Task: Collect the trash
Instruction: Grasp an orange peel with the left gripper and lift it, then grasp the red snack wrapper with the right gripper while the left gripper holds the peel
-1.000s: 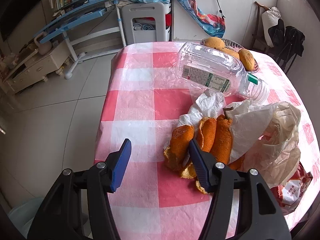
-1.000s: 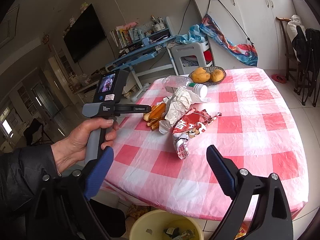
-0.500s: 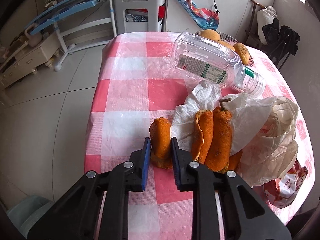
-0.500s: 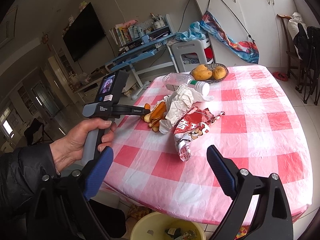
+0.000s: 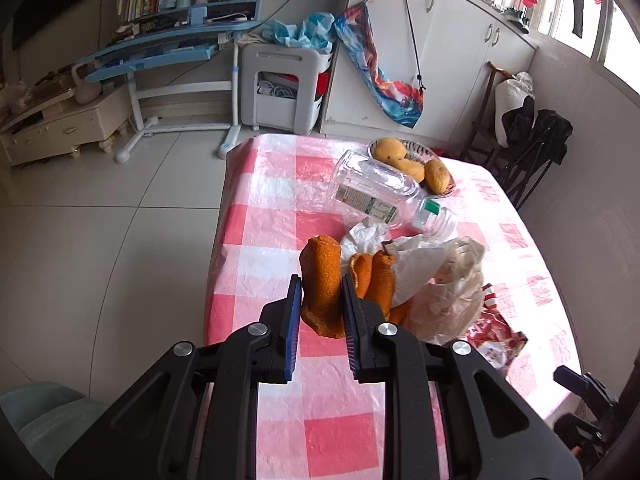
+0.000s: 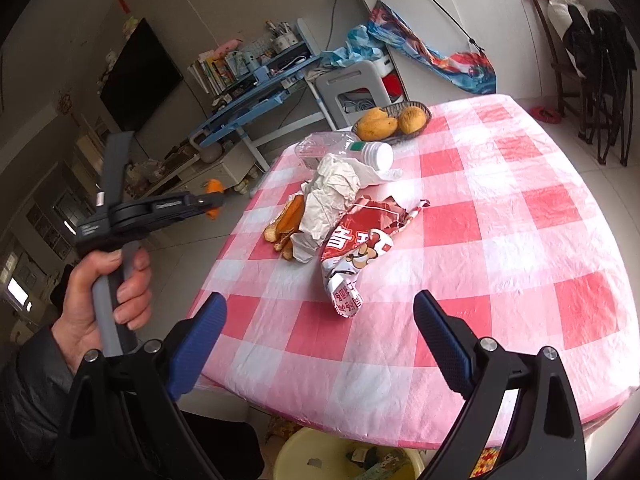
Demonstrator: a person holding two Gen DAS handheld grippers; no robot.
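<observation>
My left gripper [image 5: 319, 312] is shut on a piece of orange peel [image 5: 323, 280] and holds it lifted off the table; in the right wrist view the peel [image 6: 214, 196] hangs left of the table edge. More peel [image 5: 376, 280] lies by crumpled white paper [image 5: 420, 264], a clear plastic bottle [image 5: 376, 196] and a red snack wrapper [image 6: 356, 248]. My right gripper [image 6: 320, 344] is open and empty above the table's near edge.
A yellow bin [image 6: 348, 456] with trash stands on the floor below the table's near edge. A basket of mangoes [image 6: 392, 120] sits at the table's far side. The pink checked tablecloth [image 6: 520, 240] covers the table. Chairs [image 6: 600, 80] stand at the right.
My left gripper closed on the orange peel, lifted it off the table and drew back to the left. The right gripper stayed open with little movement.
</observation>
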